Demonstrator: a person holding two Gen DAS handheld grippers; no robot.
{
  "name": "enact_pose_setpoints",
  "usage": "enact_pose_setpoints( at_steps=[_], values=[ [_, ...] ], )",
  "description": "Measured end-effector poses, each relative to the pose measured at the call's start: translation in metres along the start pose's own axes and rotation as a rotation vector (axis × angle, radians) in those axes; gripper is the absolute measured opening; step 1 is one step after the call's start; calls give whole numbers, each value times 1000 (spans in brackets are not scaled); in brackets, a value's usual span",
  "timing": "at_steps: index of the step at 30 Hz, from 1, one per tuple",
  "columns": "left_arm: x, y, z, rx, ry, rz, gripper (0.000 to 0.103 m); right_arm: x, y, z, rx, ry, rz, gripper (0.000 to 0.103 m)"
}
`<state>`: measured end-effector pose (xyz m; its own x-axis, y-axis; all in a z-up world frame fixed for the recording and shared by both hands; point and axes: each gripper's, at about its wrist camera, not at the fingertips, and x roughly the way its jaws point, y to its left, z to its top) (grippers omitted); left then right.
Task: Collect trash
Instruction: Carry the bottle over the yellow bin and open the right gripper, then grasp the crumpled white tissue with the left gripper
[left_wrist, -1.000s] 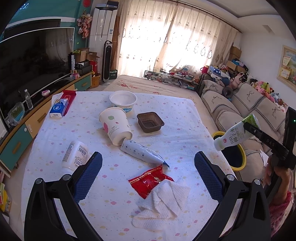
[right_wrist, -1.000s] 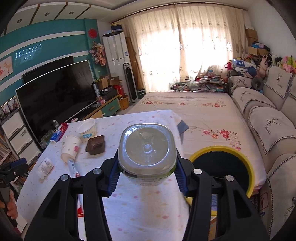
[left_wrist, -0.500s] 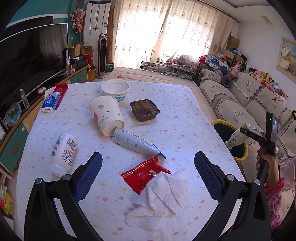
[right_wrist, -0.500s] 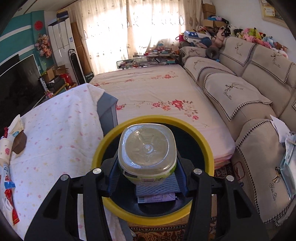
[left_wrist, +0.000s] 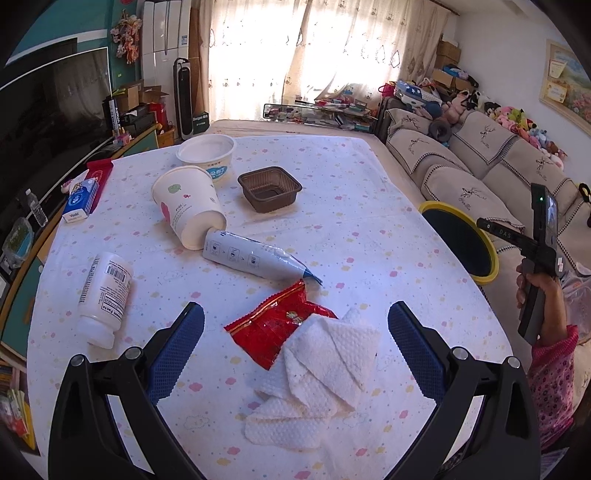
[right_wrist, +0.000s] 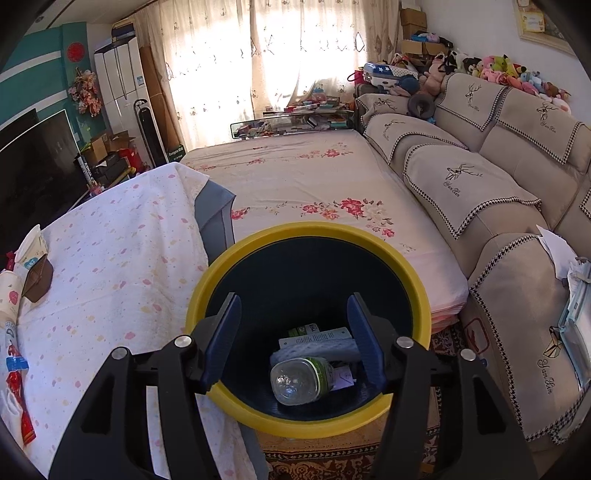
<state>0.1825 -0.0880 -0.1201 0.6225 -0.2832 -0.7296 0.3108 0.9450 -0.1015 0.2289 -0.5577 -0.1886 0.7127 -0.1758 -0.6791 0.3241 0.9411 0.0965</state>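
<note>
In the right wrist view, the bin (right_wrist: 417, 280) has its near rim hidden behind the fingers (right_wrist: 364, 339), and papers beneath the bottle (right_wrist: 301, 380) are partly covered. At the left edge, the paper cup (right_wrist: 8, 295) and red wrapper (right_wrist: 18, 402) are cut off.

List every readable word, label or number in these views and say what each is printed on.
"Yan Hen": embroidered on the sofa covers.
"DAS": on the right gripper.
"Facts": on the white bottle's label; the rest, barcode included, is too small.
"Vinda", roughly: on the blue tissue pack.
"FINE", roughly: on the paper cup.
White tub, tube, red wrapper, bin contents: print unreadable.
</note>
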Motion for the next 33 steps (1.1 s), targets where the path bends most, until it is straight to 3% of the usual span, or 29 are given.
enact_pose_setpoints(
  at_steps=[17, 25, 33],
  values=[
    [37, -21, -17, 141, 91, 7, 95, -17, 24, -13, -37, 3, 79, 58],
    [43, -28, -19, 170, 122, 5, 68, -17, 24, -13, -36, 4, 89, 58],
    [37, -28, -23, 172, 136, -51, 21, -18, 24, -13, -34, -1, 93, 58]
  ],
)
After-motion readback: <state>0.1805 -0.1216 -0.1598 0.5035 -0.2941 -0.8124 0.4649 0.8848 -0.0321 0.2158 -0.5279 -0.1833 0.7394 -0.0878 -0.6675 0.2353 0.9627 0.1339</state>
